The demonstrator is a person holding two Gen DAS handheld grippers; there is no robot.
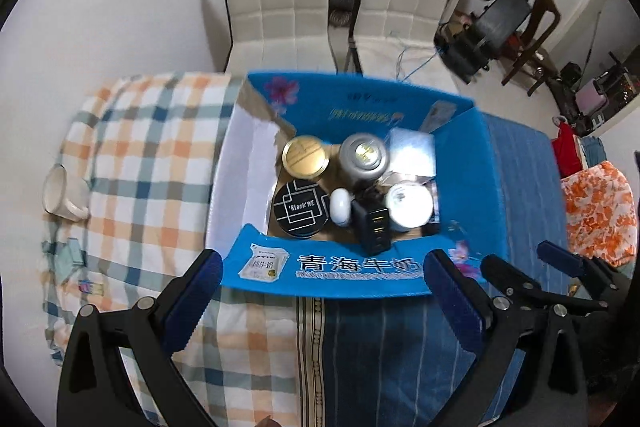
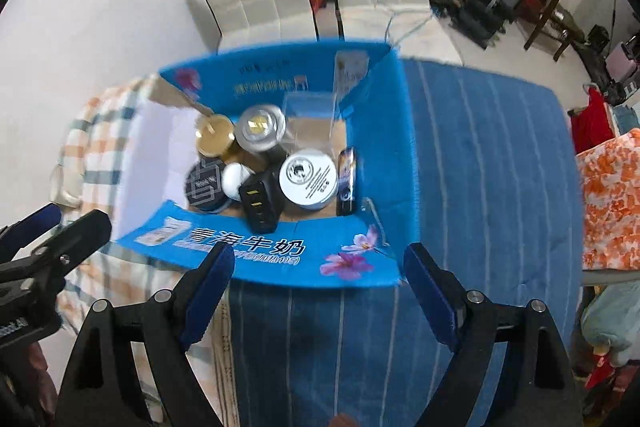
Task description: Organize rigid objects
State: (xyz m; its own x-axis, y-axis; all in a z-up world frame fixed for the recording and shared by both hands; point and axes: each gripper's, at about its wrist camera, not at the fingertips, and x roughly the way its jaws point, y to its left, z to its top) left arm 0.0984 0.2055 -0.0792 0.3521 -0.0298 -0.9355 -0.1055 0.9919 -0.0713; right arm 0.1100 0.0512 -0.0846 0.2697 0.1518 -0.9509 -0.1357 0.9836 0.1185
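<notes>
Left wrist view: your left gripper (image 1: 322,291) hung wide open w/ nothing between its jaws, above the near flap of the blue carton (image 1: 464,163), which sat past the fingertips on the checked cloth (image 1: 132,163) and striped blue cloth (image 1: 380,355). Inside, upright: gold-lid jar (image 1: 306,155), grey tin (image 1: 364,157), white-lid jar (image 1: 411,202); black round tin (image 1: 301,207) and white oval case (image 1: 341,206) sat beside them. The black charger (image 1: 373,227) lay long axis toward you, ports up. A mug (image 1: 64,197) lay tipped, well left. Right wrist view: your right gripper (image 2: 320,279) was equally wide, empty, over the same near flap; a slim dark item (image 2: 346,183) stood against the carton's right wall.
</notes>
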